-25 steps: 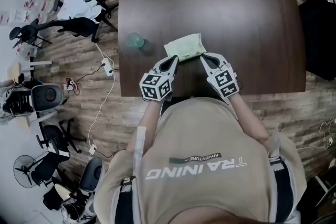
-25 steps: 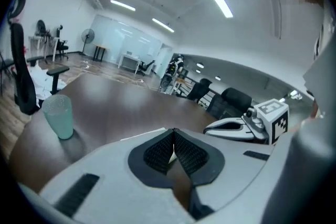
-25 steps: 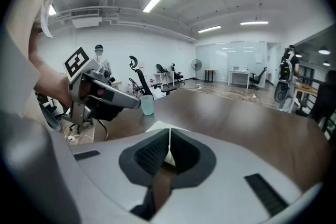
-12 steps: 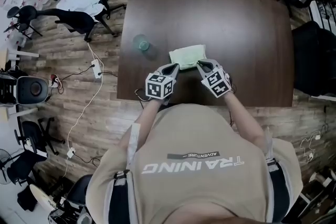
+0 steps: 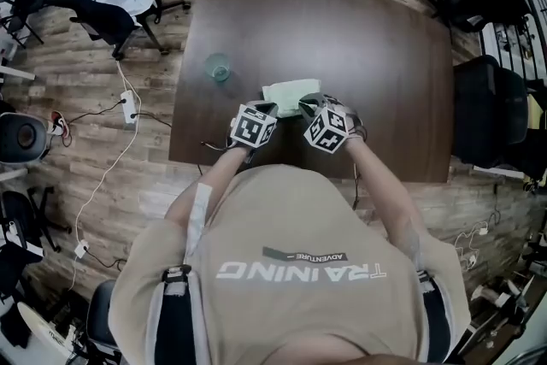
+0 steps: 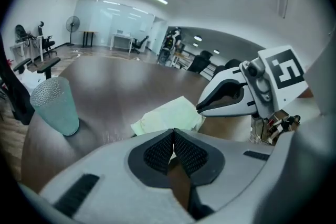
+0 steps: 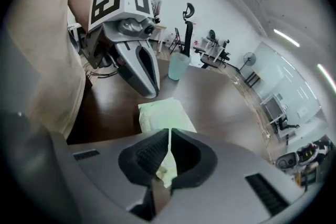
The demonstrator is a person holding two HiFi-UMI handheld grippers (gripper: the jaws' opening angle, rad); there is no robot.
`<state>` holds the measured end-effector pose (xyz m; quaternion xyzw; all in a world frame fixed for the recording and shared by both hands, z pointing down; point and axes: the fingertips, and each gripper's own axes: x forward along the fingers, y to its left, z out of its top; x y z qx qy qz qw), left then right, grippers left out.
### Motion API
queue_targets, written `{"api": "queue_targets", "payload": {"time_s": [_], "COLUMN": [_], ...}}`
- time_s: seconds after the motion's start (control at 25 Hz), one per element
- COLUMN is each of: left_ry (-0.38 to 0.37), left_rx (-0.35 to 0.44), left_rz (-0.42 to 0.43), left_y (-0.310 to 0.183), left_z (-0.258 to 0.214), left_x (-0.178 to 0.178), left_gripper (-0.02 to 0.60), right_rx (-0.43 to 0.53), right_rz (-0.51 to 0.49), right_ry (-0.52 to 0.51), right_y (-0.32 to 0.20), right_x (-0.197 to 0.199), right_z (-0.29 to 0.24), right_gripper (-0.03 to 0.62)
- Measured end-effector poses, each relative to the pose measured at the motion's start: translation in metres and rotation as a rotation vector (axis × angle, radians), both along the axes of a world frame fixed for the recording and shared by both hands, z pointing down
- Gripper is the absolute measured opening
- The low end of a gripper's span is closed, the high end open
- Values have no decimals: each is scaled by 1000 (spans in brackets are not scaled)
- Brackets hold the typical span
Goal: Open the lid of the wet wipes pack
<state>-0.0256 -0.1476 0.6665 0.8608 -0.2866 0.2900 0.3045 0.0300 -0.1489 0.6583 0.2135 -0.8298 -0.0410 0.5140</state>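
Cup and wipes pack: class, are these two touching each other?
Apart. The head view shows a strip of bare table between the cup and the wipes pack.

The wipes pack (image 5: 289, 95) is pale green, the cup (image 5: 219, 68) translucent teal, the table (image 5: 342, 30) dark brown.

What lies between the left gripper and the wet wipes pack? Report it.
Nothing visible: the wet wipes pack lies straight ahead of the left gripper on the table; the cup stands off to the side.
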Motion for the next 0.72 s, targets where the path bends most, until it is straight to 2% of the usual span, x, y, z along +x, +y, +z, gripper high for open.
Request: {"api": "queue_targets", "payload": {"time_s": [0.16, 0.24, 0.4, 0.56, 0.72], "left_ry": [-41, -63, -155, -181, -212], "left_rx": [-54, -46, -28, -85, -91], "left_rz": [34, 64, 112, 141, 183], "left_y": [-6, -11, -23, -21, -20], "left_z": [13, 16, 30, 42, 42], "left_x": [0, 4, 3, 8, 8], "left_gripper": [9, 9, 9, 9, 9], "right_rx": [-61, -45, -13, -56, -77], "right_rz": [-53, -88, -158, -196, -208], "right_ry": [53, 87, 166, 210, 223], "right_y": [0, -2, -5, 3, 6], "right_x": [-12, -13, -11, -5, -2], "right_z": [8, 6, 11, 23, 28], "right_gripper": [12, 12, 12, 12, 14]}}
